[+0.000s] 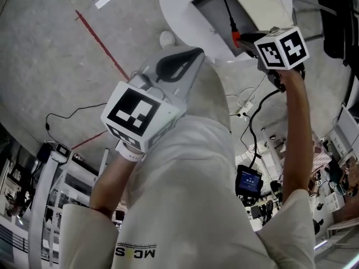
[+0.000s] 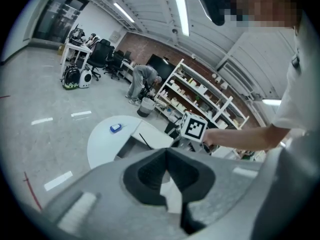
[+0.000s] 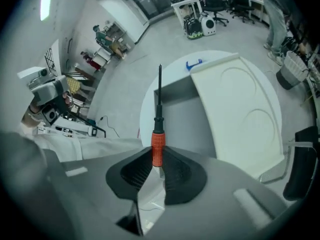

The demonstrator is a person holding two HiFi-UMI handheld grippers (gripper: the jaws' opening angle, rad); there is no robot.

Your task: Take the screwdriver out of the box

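The screwdriver (image 3: 158,143) has an orange and black handle and a thin dark shaft. My right gripper (image 3: 158,160) is shut on its orange handle, with the shaft pointing away over the open box (image 3: 181,115). In the head view the right gripper (image 1: 245,41) holds the screwdriver (image 1: 235,35) just above the box's grey inside (image 1: 208,11). The box's white lid (image 3: 242,109) lies folded open. My left gripper (image 1: 193,55) hangs nearer me, over the floor short of the table, jaws together on nothing. From its own view the left gripper (image 2: 166,152) faces the box (image 2: 131,145).
The box stands on a round white table (image 1: 175,1). A small blue object (image 2: 116,128) lies on the table's far side. A red line (image 1: 101,38) and black cables (image 1: 253,114) run over the concrete floor. Shelves (image 2: 200,91), office chairs and a bending person (image 2: 142,79) are beyond.
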